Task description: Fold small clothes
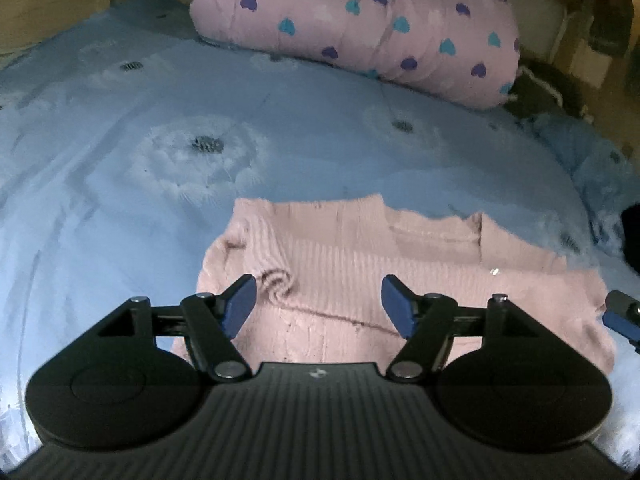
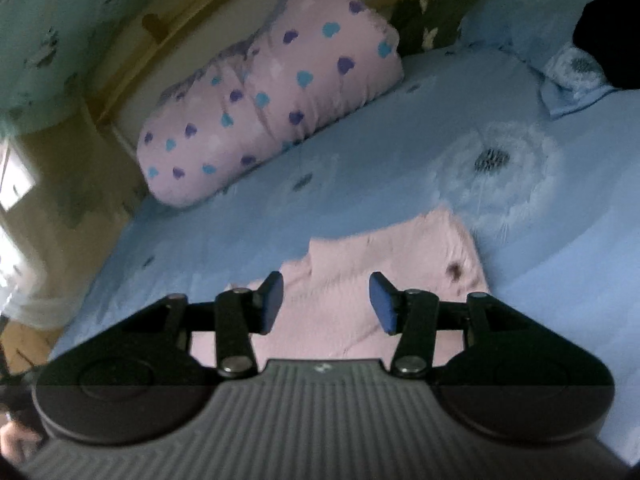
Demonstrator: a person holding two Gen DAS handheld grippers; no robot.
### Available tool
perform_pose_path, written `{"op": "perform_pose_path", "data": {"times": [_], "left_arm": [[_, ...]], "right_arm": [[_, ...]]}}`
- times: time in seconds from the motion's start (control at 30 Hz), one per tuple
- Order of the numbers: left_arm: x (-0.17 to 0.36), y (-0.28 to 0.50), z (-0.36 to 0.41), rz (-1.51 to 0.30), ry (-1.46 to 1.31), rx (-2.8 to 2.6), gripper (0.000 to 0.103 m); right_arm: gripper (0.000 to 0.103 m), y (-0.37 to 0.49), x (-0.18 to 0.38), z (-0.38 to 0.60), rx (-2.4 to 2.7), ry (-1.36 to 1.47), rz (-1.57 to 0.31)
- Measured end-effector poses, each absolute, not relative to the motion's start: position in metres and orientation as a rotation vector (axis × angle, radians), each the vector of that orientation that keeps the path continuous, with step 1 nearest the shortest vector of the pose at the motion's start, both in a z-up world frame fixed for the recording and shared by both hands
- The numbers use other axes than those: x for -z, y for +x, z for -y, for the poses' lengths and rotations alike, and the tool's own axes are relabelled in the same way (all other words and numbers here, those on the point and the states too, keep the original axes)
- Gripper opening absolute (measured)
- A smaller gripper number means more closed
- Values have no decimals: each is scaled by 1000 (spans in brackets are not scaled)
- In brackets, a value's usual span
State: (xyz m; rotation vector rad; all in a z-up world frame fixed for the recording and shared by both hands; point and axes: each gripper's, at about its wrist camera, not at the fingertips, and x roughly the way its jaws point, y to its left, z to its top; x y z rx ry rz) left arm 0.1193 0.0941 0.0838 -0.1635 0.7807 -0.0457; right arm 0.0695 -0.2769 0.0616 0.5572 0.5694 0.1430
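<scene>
Nearby: heart-print pillow [image 1: 360, 28] beyond pink sweater [image 1: 360, 272]; bedsheet [image 1: 120, 160] underneath.

no words, numbers or brand names can be read in either view. the only mark is a small pale emblem on the ribbed body of the left gripper [image 1: 318, 300] and the right gripper [image 2: 325, 300], at 6 o'clock, too blurred to make out.
</scene>
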Motion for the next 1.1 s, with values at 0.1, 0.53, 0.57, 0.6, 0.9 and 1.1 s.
{"op": "perform_pose_path", "data": {"times": [0.1,0.53,0.57,0.6,0.9,1.1], "left_arm": [[-70,127,-96,-810,-178,45,74],[-48,182,-115,-853,-323,76,15],[-50,187,-115,-843,-319,74,15],[-52,191,-115,-833,-306,72,15],[-70,244,-97,-811,-157,59,17],[-92,242,-97,-736,-53,65,53]], "right_arm": [[51,70,-46,271,-181,623,-640],[12,139,-11,252,-226,695,-758],[11,145,-13,251,-243,696,-747],[10,149,-16,250,-249,688,-734],[13,213,-24,249,-216,687,-687],[14,221,-26,259,-174,605,-679]]}}
